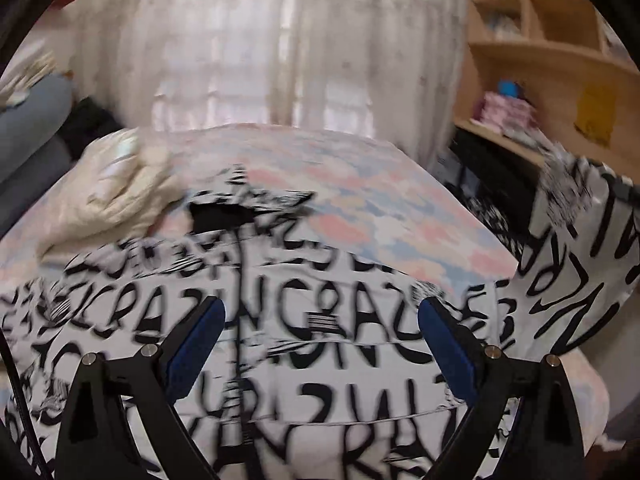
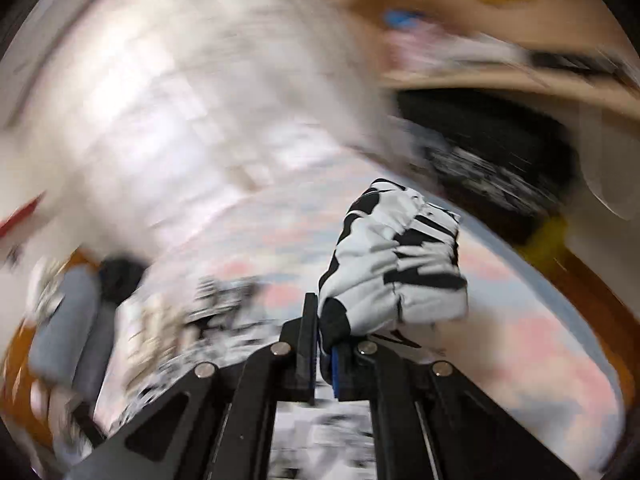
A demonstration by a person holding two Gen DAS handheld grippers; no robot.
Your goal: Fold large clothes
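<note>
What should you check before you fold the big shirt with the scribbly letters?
1. Right tongs shut on the shirt: ok.
2. Left tongs open, nothing between them: ok.
3. Shirt lies on the bed, one part lifted at the right: ok.
4. Cream bundle clear of the shirt: cannot tell, it lies close.
5. Shirt lies flat and smooth: cannot tell, blurred.

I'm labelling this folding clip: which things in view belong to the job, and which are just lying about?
Job:
- printed garment, spread on the bed
- right claw, shut on the garment's bunched end
- left claw, open over it

Lying about:
- cream bedding
- curtain
- wooden shelves
</note>
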